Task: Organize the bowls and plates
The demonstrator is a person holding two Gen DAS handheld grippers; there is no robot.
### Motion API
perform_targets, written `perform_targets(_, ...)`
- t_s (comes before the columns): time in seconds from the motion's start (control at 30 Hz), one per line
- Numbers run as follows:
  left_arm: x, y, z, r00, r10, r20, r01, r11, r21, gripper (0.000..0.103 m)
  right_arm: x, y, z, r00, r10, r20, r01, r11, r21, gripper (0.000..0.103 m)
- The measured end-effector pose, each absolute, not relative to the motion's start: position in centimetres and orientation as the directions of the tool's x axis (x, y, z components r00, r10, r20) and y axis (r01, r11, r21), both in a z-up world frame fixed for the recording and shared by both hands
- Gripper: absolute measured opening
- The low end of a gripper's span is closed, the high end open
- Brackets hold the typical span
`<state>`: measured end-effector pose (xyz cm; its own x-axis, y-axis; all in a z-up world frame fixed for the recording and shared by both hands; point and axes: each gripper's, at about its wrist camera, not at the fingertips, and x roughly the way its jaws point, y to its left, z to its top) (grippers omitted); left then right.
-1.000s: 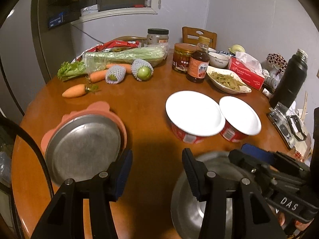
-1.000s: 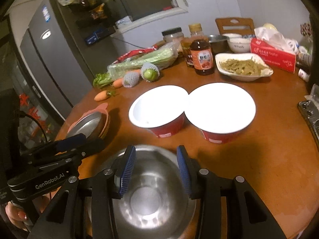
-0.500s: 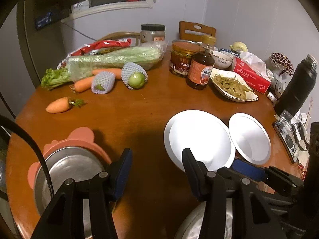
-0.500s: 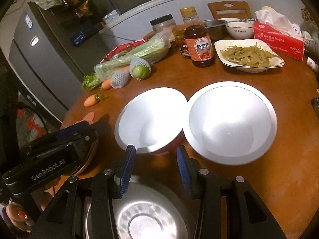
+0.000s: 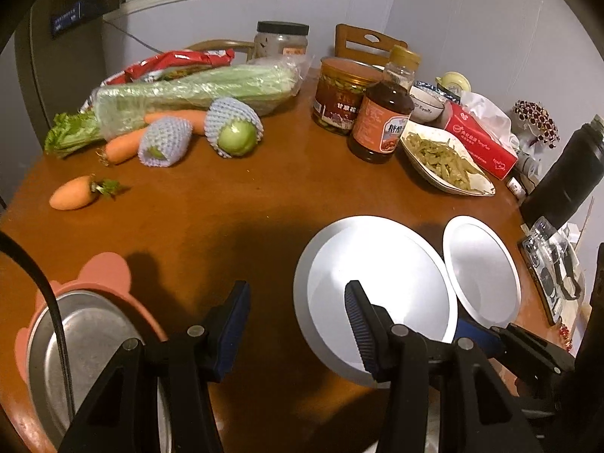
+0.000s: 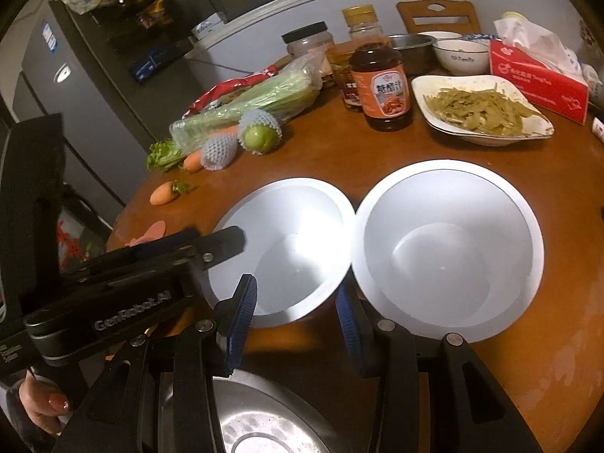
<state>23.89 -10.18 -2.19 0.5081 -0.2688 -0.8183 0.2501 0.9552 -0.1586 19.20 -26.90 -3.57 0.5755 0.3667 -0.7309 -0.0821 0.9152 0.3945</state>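
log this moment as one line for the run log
left gripper: open, empty, above table | right gripper: open, empty, over steel bowl | two white bowls: side by side, empty

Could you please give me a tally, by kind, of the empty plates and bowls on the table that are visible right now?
White paper bowls: 2 (left bowl, right bowl)
Steel bowls: 2 (one in a pink holder, one near the right gripper)
White ceramic bowl: 1
Total: 5

bowls point(image 6: 447, 249) white | table point(image 5: 234, 204) brown | carrot point(image 5: 71, 197) orange | tissue box point(image 6: 538, 79) red
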Motion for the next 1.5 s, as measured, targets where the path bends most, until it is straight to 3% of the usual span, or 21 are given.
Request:
perform_targets(0.3,23.6,-10.4,-2.4,0.494,-0.314,-0.811,0.270,0.942,-0.200,0.033,19.0,-26.4,-3.1,0.591,0.361,-0.721,-0.122,0.924,0.362,0.038)
perform_targets(1.5,14.0,-9.7,5.5,0.633,-0.285,-0.720,0.282,0.951,-0.128,0.032,11.0,-25.0,3.6,0.701,0.360,-0.615,-0.218,0.930,0.296,0.038)
